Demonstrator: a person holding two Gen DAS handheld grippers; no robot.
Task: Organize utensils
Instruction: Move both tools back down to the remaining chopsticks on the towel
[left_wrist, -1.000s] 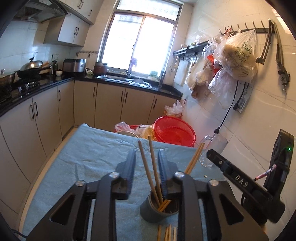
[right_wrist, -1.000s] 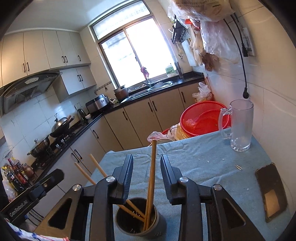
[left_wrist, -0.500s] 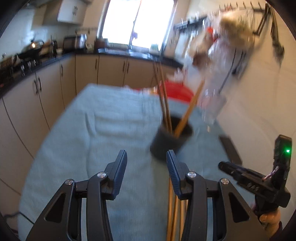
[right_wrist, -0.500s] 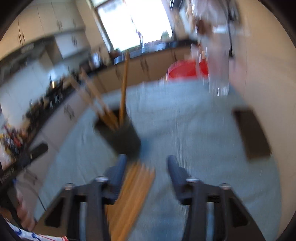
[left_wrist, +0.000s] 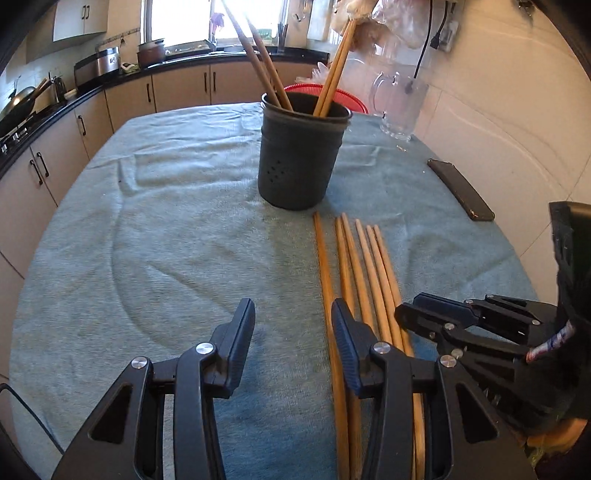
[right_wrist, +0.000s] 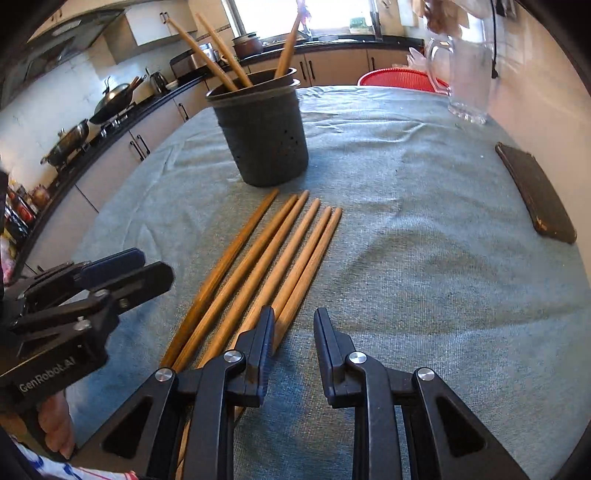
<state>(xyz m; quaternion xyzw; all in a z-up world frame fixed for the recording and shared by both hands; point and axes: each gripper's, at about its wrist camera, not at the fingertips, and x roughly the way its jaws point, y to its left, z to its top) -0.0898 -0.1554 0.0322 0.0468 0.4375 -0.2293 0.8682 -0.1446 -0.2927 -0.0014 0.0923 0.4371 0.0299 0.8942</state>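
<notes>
Bare cloth is left open on the table (left_wrist: 129, 229) to the left. The far middle is blocked by the dark holder (left_wrist: 301, 155); the right is occupied by loose chopsticks (left_wrist: 354, 266), a glass mug (left_wrist: 399, 107) and a phone (left_wrist: 460, 188).

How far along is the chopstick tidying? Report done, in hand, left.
Done: four chopsticks stand in the dark holder. In hand: nothing; the left gripper, jaws closing on nothing, and the right gripper are empty, low by the loose sticks. Left: six loose chopsticks on the cloth.

Cloth-covered table (left_wrist: 147, 258) – holder (left_wrist: 301, 155), 6 chopsticks (right_wrist: 258, 266).
</notes>
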